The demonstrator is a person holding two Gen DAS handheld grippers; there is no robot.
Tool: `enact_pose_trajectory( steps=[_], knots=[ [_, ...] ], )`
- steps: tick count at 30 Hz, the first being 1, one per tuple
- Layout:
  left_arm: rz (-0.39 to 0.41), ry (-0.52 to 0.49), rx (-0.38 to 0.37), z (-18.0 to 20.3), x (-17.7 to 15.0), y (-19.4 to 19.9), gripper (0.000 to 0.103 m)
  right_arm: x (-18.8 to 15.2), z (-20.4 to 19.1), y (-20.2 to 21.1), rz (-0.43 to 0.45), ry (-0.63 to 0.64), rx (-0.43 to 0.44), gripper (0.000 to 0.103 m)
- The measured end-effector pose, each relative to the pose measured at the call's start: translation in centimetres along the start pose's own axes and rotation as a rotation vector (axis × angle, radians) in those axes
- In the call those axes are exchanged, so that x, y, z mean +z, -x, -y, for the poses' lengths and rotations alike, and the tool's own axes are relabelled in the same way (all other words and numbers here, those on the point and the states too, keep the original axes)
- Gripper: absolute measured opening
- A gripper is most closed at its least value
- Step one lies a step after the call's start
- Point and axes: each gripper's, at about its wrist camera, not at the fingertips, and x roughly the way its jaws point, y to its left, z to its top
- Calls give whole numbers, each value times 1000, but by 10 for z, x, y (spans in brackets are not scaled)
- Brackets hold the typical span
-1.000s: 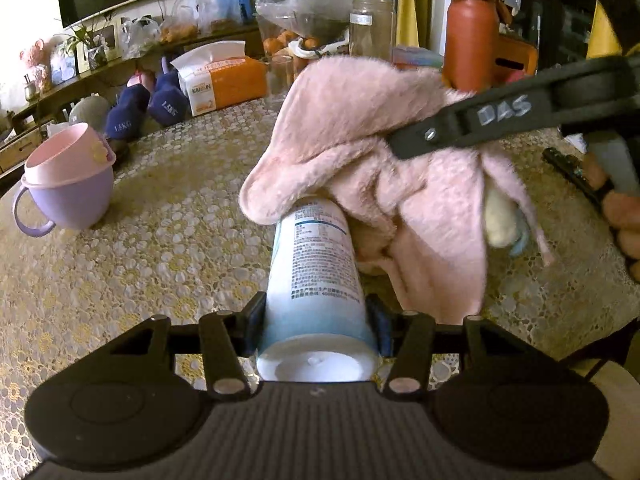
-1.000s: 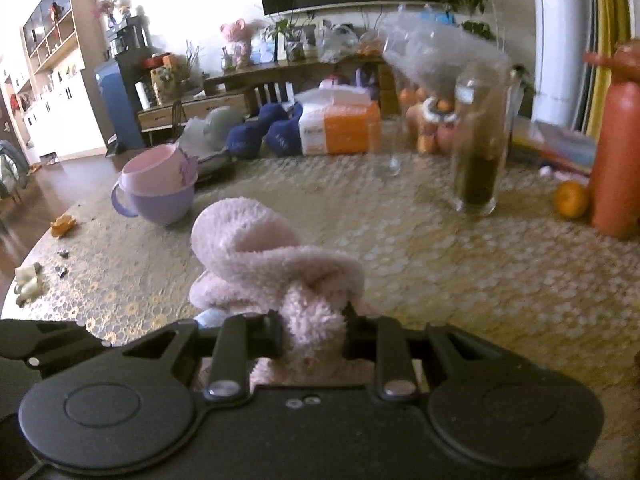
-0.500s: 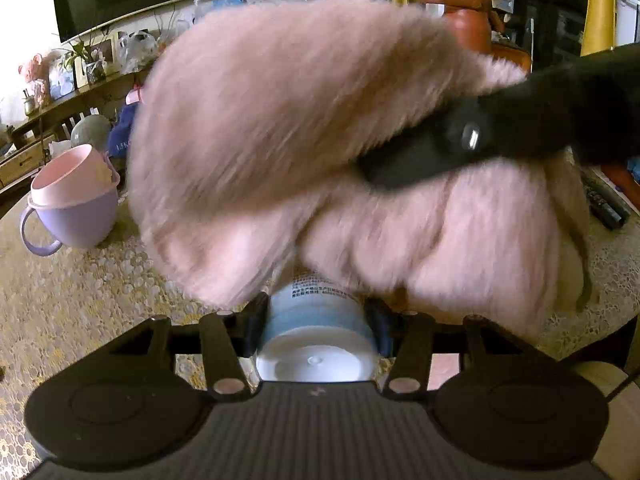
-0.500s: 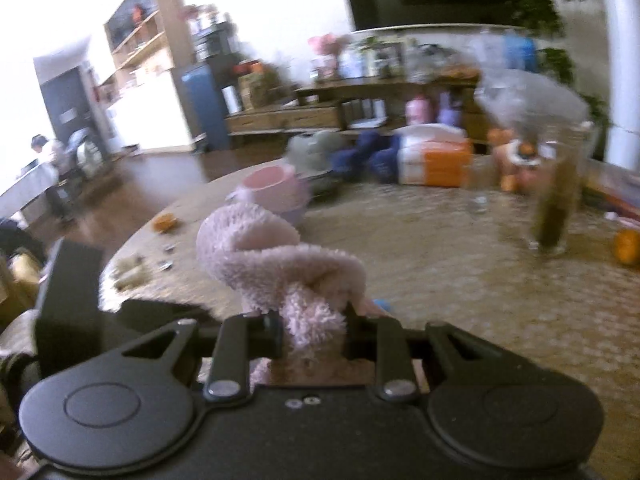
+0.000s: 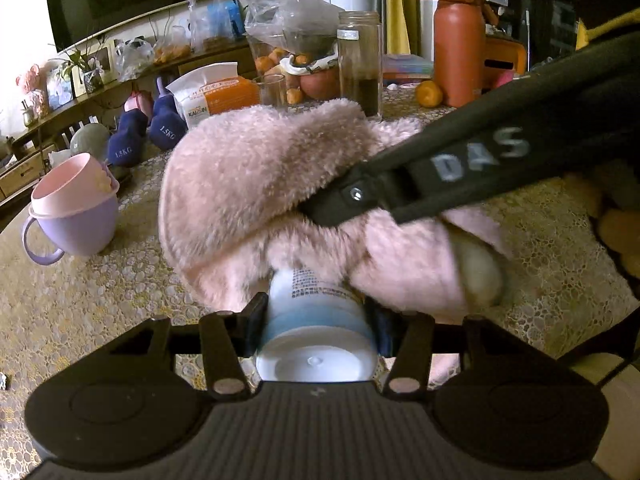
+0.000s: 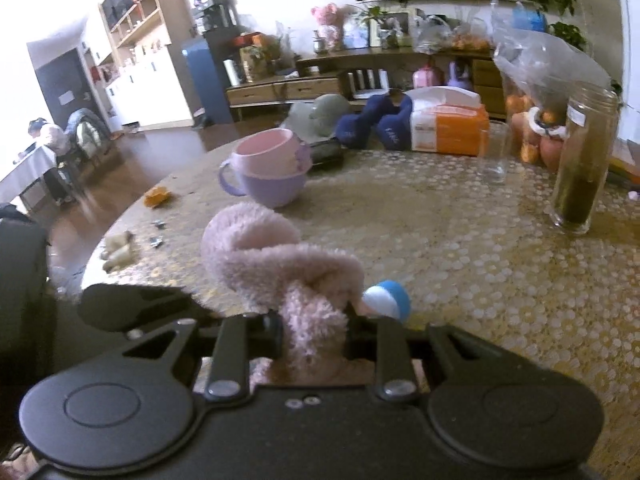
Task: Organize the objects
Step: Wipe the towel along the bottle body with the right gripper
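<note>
Towel (image 5: 260,176) draped over the bottle (image 5: 316,308) on the table (image 5: 100,300) — stacked cups (image 5: 74,208) left, jar (image 5: 359,60) behind

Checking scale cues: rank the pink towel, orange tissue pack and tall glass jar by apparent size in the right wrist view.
1. pink towel, though it is nearest the camera.
2. orange tissue pack.
3. tall glass jar; close to the pack, unsure.

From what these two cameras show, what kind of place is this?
Most likely a lived-in home, a living or dining room. A round table with a lace-pattern cloth holds stacked cups, a tissue pack and dumbbells. Behind it stand a low wooden sideboard and open wall shelves.
</note>
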Motion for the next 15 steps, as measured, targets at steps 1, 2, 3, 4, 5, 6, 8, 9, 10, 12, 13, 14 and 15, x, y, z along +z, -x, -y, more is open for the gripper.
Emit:
enact_pose_trajectory(
  steps=[1,2,3,4,5,6,8,9,10,12,13,14,15],
  knots=[
    [0,1,-2,0,0,0,52,2,2,-3,-2,2,-11,25],
    [0,2,-4,0,0,0,52,2,4,-6,-4,1,-25,25],
    [-1,2,-5,0,-1,1,52,3,6,-9,-6,0,-35,25],
    [-1,1,-6,0,-2,1,52,4,9,-12,-8,-2,-47,25],
    [-1,1,-7,-1,-2,1,52,5,12,-15,-11,-4,-58,25],
    [0,2,-7,-1,-2,1,52,6,14,-18,-13,-5,-71,25],
    [0,9,-11,-2,-2,1,52,8,19,-24,-17,-10,-92,25],
    [0,16,-15,-4,-2,1,52,9,21,-26,-18,-13,-99,25],
    [0,21,-19,-5,-2,0,52,10,22,-29,-19,-16,-104,25],
    [-1,31,-27,-8,-2,2,52,11,26,-34,-23,-19,-119,25],
    [0,34,-29,-9,-2,2,52,12,28,-36,-24,-20,-126,25],
    [0,37,-32,-10,-2,2,52,13,30,-39,-27,-21,-133,25],
    [1,42,-35,-11,-3,2,52,14,31,-41,-29,-21,-137,25]
  ],
)
